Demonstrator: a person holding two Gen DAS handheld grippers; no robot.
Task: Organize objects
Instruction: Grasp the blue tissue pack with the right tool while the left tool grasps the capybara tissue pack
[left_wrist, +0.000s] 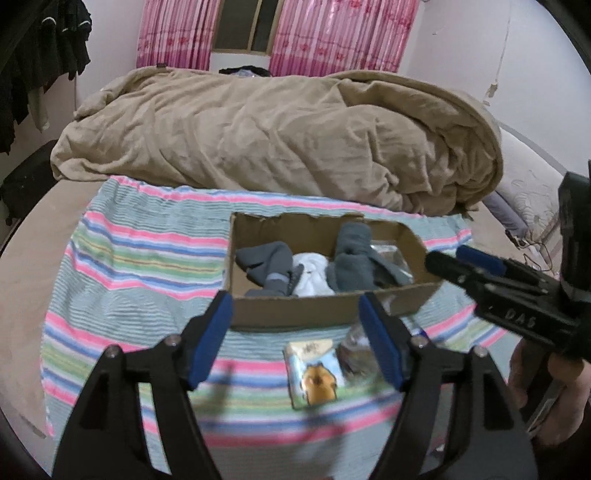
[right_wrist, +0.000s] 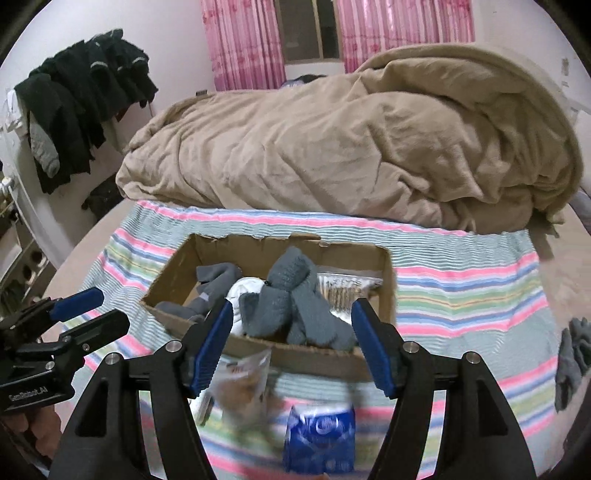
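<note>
Cardboard box (left_wrist: 295, 314) holds three grey socks (left_wrist: 354, 262), one white

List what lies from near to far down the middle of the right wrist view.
Blue packet → cardboard box holding grey socks → striped cloth → tan blanket → pink curtains.

Dim, soft indoor light fills both views. Fisheye distortion bends the edges, with dark vignetted corners. The nearest packets (right_wrist: 319, 439) are blurred; the blanket (left_wrist: 277, 144) shows soft, shadowed folds.
</note>
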